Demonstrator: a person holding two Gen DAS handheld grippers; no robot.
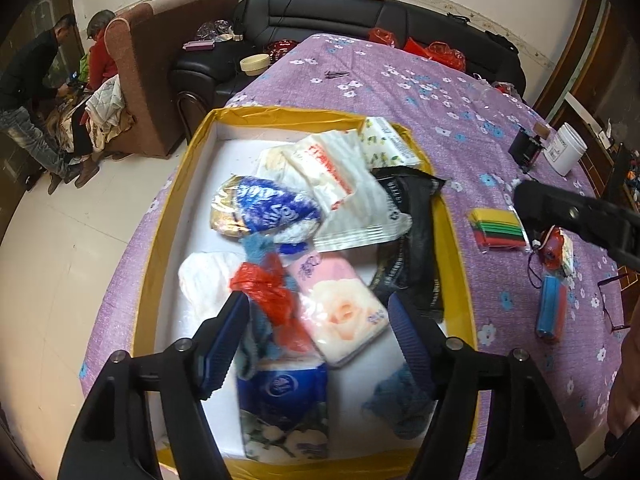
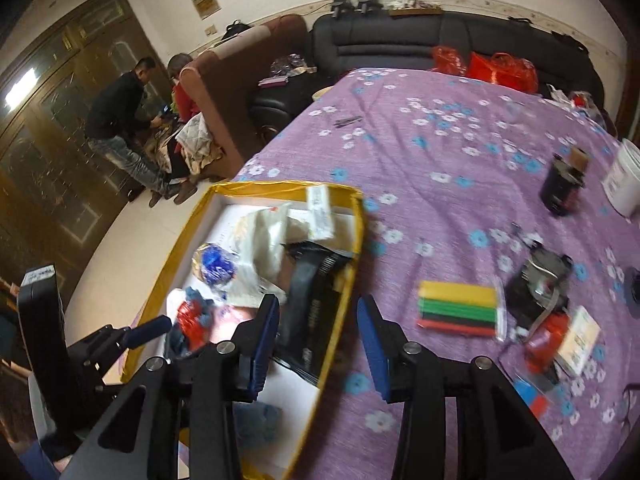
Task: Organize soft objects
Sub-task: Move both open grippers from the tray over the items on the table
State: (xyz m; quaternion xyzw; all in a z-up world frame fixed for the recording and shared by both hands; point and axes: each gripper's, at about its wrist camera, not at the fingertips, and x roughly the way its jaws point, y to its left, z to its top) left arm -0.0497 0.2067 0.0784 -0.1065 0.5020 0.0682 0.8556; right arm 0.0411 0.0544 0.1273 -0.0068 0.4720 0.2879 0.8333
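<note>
Both released: left claw (image 1: 316, 336) spread over tissue packs (image 1: 344, 312) already in the yellow-rimmed box (image 1: 452, 216), right claw (image 2: 318, 344) empty above its edge; best next aimed squarely at the striped pack (image 2: 460, 308) on the tabletop (image 2: 440, 140).

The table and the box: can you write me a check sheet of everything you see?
Surface: table under purple flowered cloth.
Job's things: yellow-rimmed box holding pink tissue pack, blue packs, red bag.
Clutter: coloured strips pack, white tub, dark jar.
Grippers: left gripper open over the box, right gripper open at its edge; both empty.
Cables: nothing seen.
Surroundings: black sofa, brown armchair, two people.
</note>
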